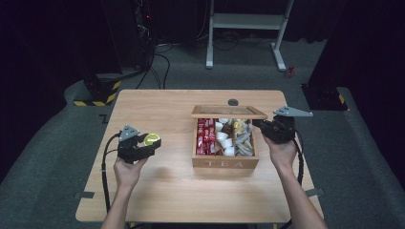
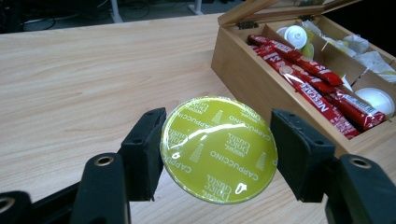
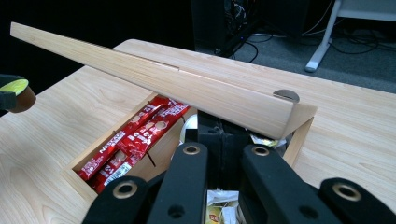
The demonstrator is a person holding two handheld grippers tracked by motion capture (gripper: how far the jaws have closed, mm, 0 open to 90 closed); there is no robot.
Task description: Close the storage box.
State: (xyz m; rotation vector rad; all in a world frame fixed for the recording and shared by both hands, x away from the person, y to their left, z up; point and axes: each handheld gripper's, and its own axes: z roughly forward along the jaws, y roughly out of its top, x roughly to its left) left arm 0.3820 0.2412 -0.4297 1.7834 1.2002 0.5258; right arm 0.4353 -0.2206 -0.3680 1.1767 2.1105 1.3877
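Observation:
My left gripper (image 1: 152,141) hovers over the left part of the table, shut on a lime-green foil-topped coffee capsule (image 2: 218,149) (image 1: 152,139). Both pads (image 2: 148,151) press on its rim. The capsule (image 3: 14,91) also peeks in at the left edge of the right gripper view. A wooden tea box (image 1: 225,162) sits mid-table with its lid (image 1: 229,112) (image 3: 187,88) half raised. Red sachets (image 1: 206,136) (image 2: 308,79) (image 3: 135,140) fill its left compartment, and white capsules (image 1: 223,138) (image 2: 295,35) lie beside them. My right gripper (image 1: 260,125) (image 3: 219,140) is shut, reaching in under the lid from the box's right side.
A round metal grommet (image 1: 233,102) (image 3: 286,95) is set in the table behind the box. Bare wood lies in front of and left of the left gripper. A white desk frame (image 1: 246,21) and cables stand on the floor beyond the far edge.

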